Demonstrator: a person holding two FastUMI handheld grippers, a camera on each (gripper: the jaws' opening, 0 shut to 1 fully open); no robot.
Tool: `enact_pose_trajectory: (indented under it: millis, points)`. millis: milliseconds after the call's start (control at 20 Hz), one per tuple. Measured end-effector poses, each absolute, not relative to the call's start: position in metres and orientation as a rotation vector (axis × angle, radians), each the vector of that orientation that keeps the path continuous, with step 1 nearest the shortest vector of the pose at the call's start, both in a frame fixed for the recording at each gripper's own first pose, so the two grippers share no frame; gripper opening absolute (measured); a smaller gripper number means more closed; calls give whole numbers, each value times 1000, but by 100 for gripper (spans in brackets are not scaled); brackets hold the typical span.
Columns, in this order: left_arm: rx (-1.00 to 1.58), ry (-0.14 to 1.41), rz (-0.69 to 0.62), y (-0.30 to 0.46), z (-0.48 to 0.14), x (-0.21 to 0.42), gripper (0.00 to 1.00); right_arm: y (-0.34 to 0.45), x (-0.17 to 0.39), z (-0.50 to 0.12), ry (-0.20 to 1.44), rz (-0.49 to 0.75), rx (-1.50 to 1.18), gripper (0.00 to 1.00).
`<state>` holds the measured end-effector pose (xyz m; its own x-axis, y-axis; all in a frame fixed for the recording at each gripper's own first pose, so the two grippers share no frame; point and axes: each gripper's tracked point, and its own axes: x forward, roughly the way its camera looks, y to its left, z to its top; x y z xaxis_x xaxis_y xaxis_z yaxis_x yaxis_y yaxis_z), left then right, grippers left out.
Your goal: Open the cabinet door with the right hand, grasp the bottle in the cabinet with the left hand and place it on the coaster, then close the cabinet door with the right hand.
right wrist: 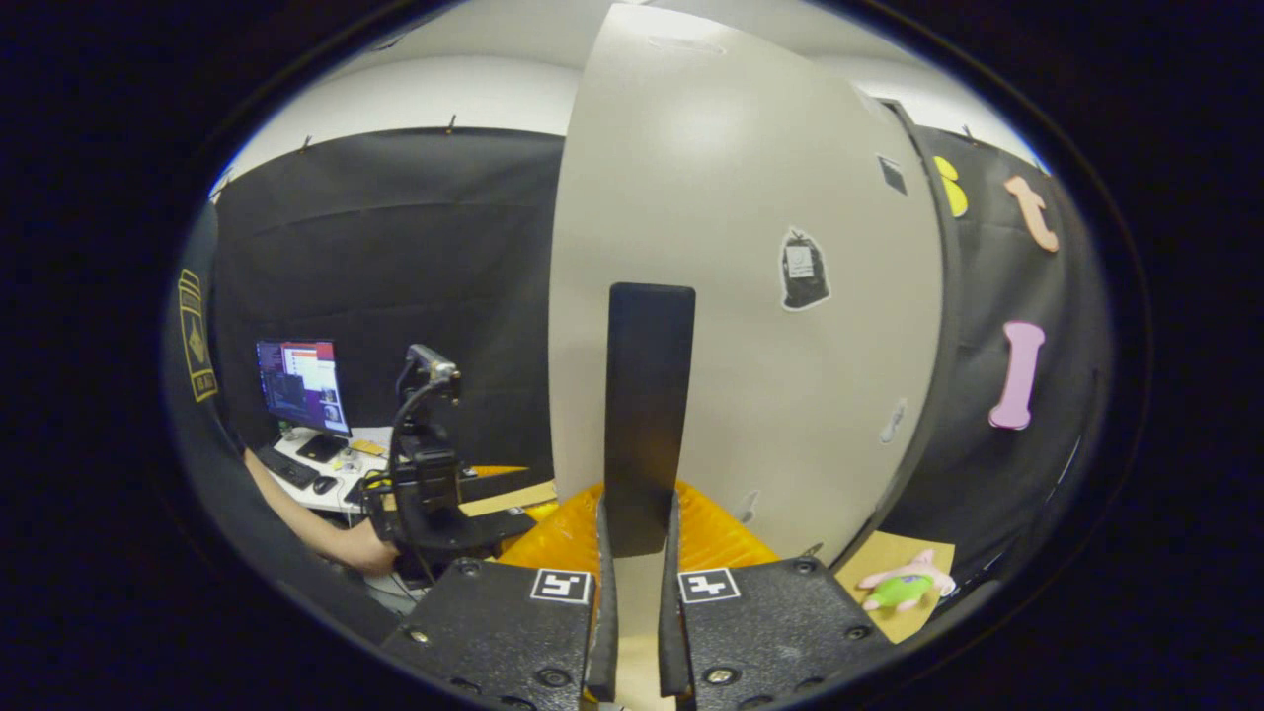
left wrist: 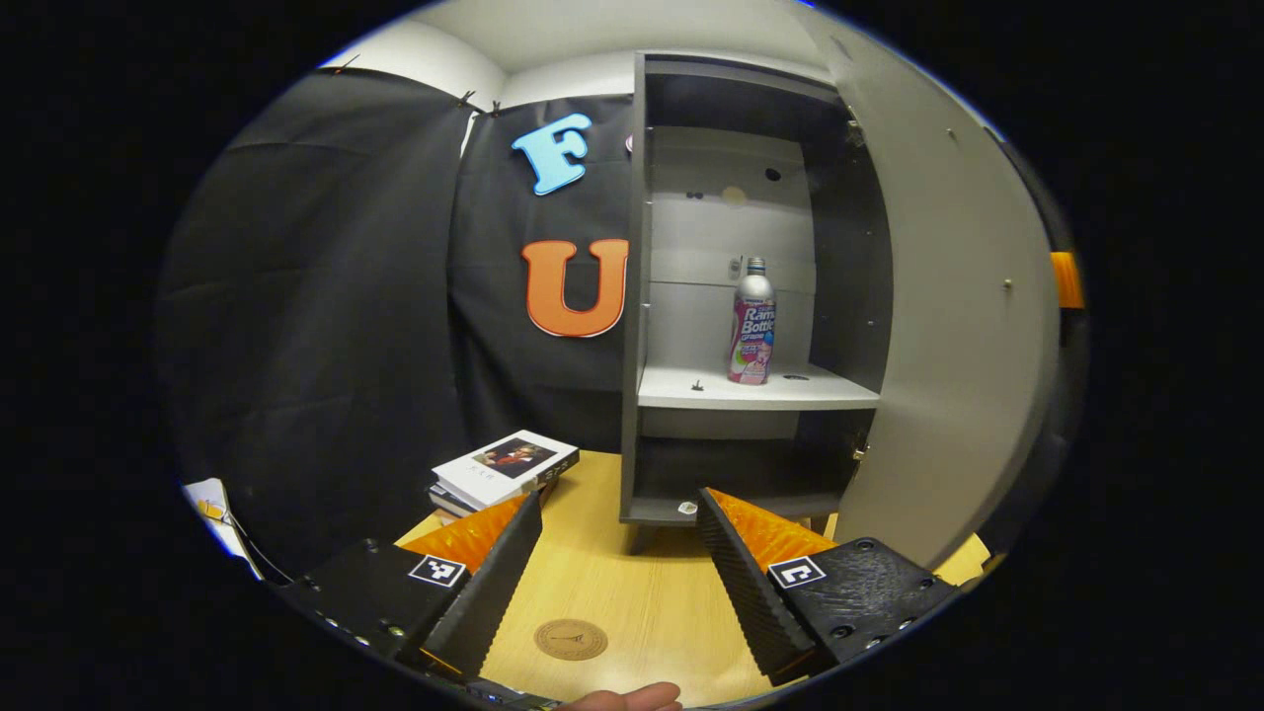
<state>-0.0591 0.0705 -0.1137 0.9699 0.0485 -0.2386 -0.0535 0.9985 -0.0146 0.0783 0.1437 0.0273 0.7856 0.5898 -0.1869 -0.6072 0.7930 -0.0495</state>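
Cabinet (left wrist: 731,395): one grey cabinet is seen standing on the wooden desk (left wrist: 602,583) in the left gripper view, its interior exposed.
Cabinet door (left wrist: 948,326): one door is swung wide open to the right of the opening; its pale outer face (right wrist: 731,296) is seen close up in the right gripper view.
Door handle (right wrist: 647,415): one upright black bar is fixed to the door face.
Bottle (left wrist: 752,323): one bottle with a silver neck and a pink-and-white label is stood upright on the middle shelf (left wrist: 755,390), toward its right half; the path from the left gripper to it is unobstructed.
Coaster (left wrist: 571,639): one round brown coaster is laid flat on the desk, in front of the cabinet and seen between the left gripper's fingers; nothing rests on it.
Left gripper (left wrist: 617,573): the two fingers are spread wide, nothing is held, and it is kept well short of the cabinet.
Right gripper (right wrist: 637,573): the fingers are pressed together on the lower end of the door handle.
Books (left wrist: 504,472): a short stack is placed on the desk, left of the cabinet; the number cannot be told.
Soft toy (right wrist: 904,585): one pink-and-green toy is laid on the desk, right of the door.
Monitor (right wrist: 301,385): one lit screen is set on a side table (right wrist: 326,474) with a keyboard.
Person's arm (right wrist: 316,528): one forearm is seen beside that table.
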Motion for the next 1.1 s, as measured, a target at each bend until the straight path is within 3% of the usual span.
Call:
enact_pose_trajectory:
  millis: [250, 300, 350, 550, 600, 650, 800, 900, 950, 1100]
  points:
    - [9, 195, 48, 27, -86, -19, 95, 125, 73, 28, 157, 564, -53, 17]
    - [14, 191, 50, 17, -82, -10, 100, 122, 74, 28, 150, 550, -44, 17]
    - [17, 191, 57, 9, -80, -4, 95, 119, 73, 28, 142, 537, -33, 17]
    - [52, 166, 63, -16, -65, 31, 94, 112, 72, 26, 121, 499, 52, 19]
    - [63, 154, 51, -22, -61, 40, 94, 111, 73, 26, 122, 479, 68, 26]
    - [68, 138, 39, -29, -56, 52, 95, 112, 73, 24, 118, 455, 81, 40]
    - [77, 125, 13, -40, -50, 83, 96, 99, 79, 24, 89, 323, 65, 49]
    - [77, 112, 0, -49, -43, 107, 97, 81, 74, 25, 65, 222, 55, 71]
    - [73, 108, -8, -53, -42, 118, 97, 74, 69, 27, 60, 190, 64, 92]
    - [45, 137, -40, -65, -49, 154, 96, 47, 59, 27, 63, 87, 115, 95]
